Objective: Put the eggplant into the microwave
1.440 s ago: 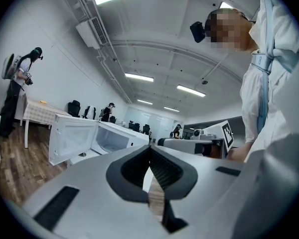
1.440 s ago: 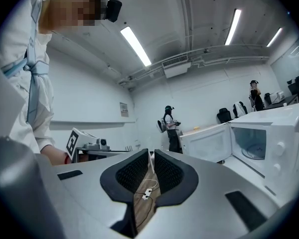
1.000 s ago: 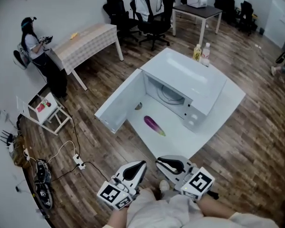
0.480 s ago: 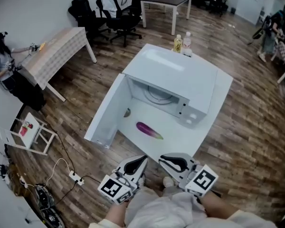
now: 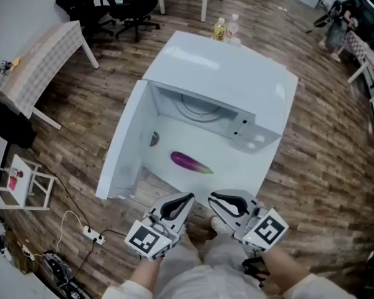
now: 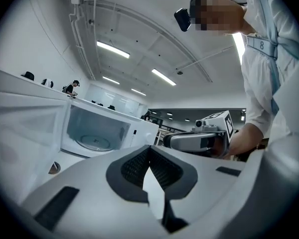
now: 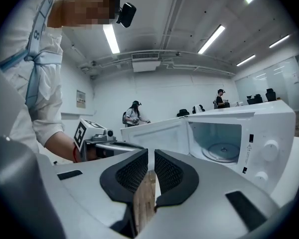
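Note:
A purple eggplant (image 5: pixel 190 162) lies on the white table (image 5: pixel 262 173) just in front of the white microwave (image 5: pixel 218 86). The microwave's door (image 5: pixel 121 145) stands swung open to the left, and its glass turntable (image 5: pixel 199 108) shows inside. My left gripper (image 5: pixel 174 205) and right gripper (image 5: pixel 227 203) hover side by side near the table's front edge, short of the eggplant, both shut and holding nothing. The left gripper view shows my left gripper (image 6: pixel 149 151), the microwave (image 6: pixel 97 128) and the right gripper (image 6: pixel 199 141). From the right gripper (image 7: pixel 151 156) I see the microwave (image 7: pixel 224 143). Neither gripper view shows the eggplant.
Two bottles (image 5: pixel 226 28) stand behind the microwave. A small round thing (image 5: pixel 153 139) lies on the table by the door. A checked table (image 5: pixel 37 61) and office chairs (image 5: pixel 121 2) stand far left. A power strip with cables (image 5: pixel 90 234) lies on the wooden floor.
The head view has swung and come nearer, so the microwave and eggplant now sit larger and more central. Both grippers have drawn closer to the table's front edge, still shut.

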The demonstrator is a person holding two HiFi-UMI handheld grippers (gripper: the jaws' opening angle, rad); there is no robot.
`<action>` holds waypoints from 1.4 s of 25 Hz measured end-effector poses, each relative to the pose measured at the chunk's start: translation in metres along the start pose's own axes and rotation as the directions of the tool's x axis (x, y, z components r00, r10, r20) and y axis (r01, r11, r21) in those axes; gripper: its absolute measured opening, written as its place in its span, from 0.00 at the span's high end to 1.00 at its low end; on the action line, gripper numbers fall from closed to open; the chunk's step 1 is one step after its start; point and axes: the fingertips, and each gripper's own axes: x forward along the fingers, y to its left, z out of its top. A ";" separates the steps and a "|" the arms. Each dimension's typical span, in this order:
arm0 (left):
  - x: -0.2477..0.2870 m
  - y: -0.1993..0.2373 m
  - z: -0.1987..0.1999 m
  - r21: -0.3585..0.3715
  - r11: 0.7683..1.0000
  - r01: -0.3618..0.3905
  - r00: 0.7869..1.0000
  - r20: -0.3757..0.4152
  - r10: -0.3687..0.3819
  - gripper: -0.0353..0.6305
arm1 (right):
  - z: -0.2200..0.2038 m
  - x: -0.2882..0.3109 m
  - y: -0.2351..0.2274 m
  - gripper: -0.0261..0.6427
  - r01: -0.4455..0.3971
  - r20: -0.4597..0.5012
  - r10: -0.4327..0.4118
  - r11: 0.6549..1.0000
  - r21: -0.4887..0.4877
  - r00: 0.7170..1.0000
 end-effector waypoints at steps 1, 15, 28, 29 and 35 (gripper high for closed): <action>0.001 0.002 -0.007 0.000 1.000 0.005 1.000 -0.011 -0.005 0.94 | -0.004 0.001 -0.001 0.90 0.007 -0.005 -0.007 1.000 -0.001 1.000; 0.011 0.035 -0.058 -0.059 0.998 -0.024 0.999 -0.024 0.022 0.94 | -0.063 0.024 -0.035 0.90 0.068 -0.119 -0.069 0.998 -0.017 0.990; 0.017 0.062 -0.072 -0.082 0.995 -0.063 0.998 -0.026 0.061 0.94 | -0.097 0.061 -0.055 0.79 0.013 -0.263 -0.048 0.991 -0.135 0.964; 0.017 0.063 -0.074 -0.086 0.994 -0.067 0.998 -0.025 0.065 0.94 | -0.102 0.062 -0.058 0.78 0.012 -0.281 -0.052 0.990 -0.141 0.958; 0.014 0.066 -0.083 -0.111 0.991 -0.078 0.997 -0.037 0.075 0.94 | -0.132 0.069 -0.073 0.75 0.022 -0.375 -0.100 0.978 -0.208 0.921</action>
